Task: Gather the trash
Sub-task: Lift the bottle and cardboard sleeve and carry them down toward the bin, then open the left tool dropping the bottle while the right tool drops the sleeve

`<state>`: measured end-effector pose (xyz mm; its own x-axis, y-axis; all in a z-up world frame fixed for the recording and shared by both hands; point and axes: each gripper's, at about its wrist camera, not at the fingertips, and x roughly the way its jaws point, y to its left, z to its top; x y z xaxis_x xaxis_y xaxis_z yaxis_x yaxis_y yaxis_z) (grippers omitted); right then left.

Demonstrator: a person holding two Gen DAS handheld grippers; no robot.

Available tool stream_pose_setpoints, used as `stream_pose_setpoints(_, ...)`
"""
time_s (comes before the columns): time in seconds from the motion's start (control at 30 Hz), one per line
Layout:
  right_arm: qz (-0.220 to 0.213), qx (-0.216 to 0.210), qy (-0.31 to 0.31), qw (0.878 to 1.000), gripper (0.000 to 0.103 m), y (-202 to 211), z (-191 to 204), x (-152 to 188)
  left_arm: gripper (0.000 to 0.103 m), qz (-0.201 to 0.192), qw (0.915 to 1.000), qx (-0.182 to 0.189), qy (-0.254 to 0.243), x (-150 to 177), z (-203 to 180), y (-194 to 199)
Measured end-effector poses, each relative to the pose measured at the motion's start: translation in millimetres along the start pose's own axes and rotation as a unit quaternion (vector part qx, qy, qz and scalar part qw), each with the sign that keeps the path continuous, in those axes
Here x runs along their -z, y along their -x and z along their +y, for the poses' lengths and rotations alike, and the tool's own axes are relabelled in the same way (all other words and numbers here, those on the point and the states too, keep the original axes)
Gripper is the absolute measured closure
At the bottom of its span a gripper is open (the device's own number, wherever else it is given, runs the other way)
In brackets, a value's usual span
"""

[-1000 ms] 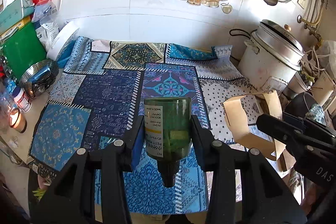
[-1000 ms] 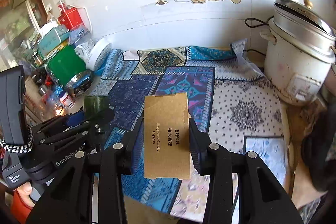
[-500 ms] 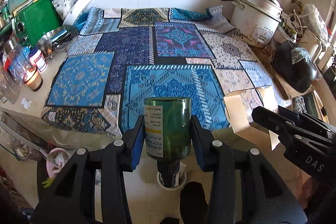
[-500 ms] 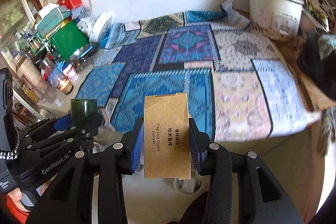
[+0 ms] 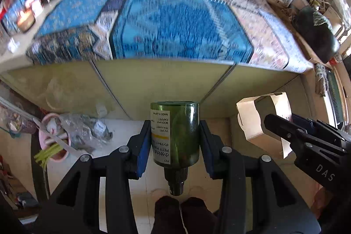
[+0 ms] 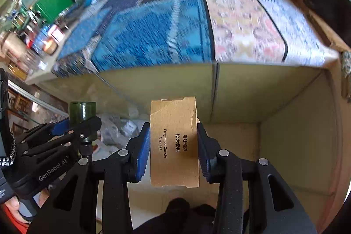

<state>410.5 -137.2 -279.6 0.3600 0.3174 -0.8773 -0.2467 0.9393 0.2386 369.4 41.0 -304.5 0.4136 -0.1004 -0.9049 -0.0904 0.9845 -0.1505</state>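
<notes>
left wrist view: the left gripper [image 5: 175,142] pinches a green bottle [image 5: 175,135] at the lower middle of the frame, its blue pads tight on both sides and its black cap toward the camera. at the right edge the right gripper [image 5: 283,128] clamps a brown box [image 5: 256,122]. a pink bin [image 5: 52,137] with clear plastic in it sits at lower left on the floor. a blurred blue cloth [image 5: 175,21] fills the top, over the cabinet [image 5: 153,82].

right wrist view: the box [image 6: 174,142], printed "fragrance candle cypress", is squeezed between the pads at lower middle; the bottle [image 6: 82,112] shows at left.
</notes>
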Motion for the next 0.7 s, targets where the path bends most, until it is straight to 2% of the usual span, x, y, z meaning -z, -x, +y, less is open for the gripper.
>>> stream_pose_setpoints(0.23,0.068,0.003,0.002,0.998,0.067,-83.2,-45.6,29.2,0.062,0.052,0.9976,-0.003,0.045,38.7,9.2,-99.5)
stream_pose_setpoints(0.47,0.119,-0.008,-0.008,0.993,0.067,-207.1,-83.7,72.0,0.062,0.087,0.993,-0.01,0.08,81.2,32.7,-227.1)
stream_pose_setpoints(0.7,0.144,-0.016,-0.017,0.989,0.067,-337.3,-110.5,120.7,0.062,0.11,0.9899,0.001,0.089,129.7,57.0,-361.1)
